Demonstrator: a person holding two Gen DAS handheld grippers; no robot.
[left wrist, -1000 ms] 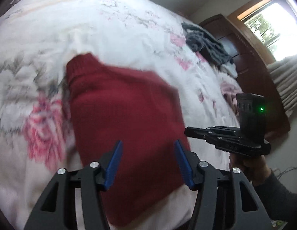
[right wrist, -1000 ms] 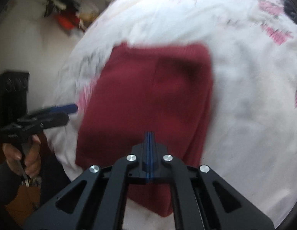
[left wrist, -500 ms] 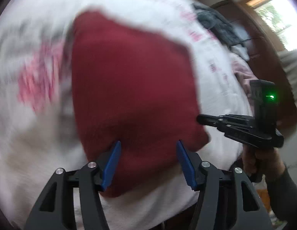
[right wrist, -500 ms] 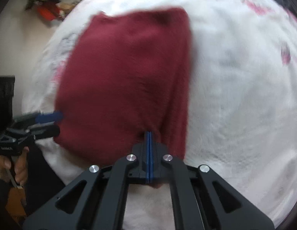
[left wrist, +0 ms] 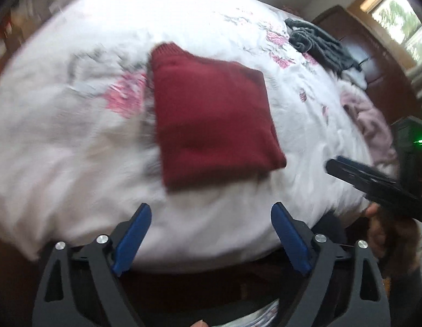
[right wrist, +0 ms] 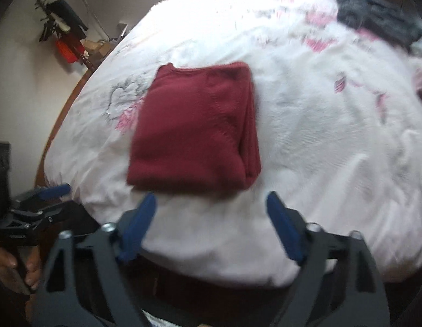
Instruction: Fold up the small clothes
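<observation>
Red sweater (left wrist: 211, 120) lies folded into a neat rectangle on the bed (left wrist: 75, 141) — flat on the floral quilt, towards the near edge, nothing touching it. Left claw (left wrist: 211, 234) is wide open w/ nothing in it, hanging just short of the sweater's near hem. Right claw (right wrist: 211, 226) likewise spread wide and empty, its blue pads either side of the near edge but clear of the cloth.

Handling-wise, looks like soft, thickish knit: light, floppy, no stiffness, so it'll sag and unfold if lifted by one corner. Layers stack along the right side in the right wrist view — best bet is to pinch through all layers at the two near corners, one claw each, and keep it low. Grippy fabric, shouldn't slip.

Dark clothes (left wrist: 320, 43) wait at the far corner, a pinkish item (left wrist: 371, 120) near the right edge — prob next up.
</observation>
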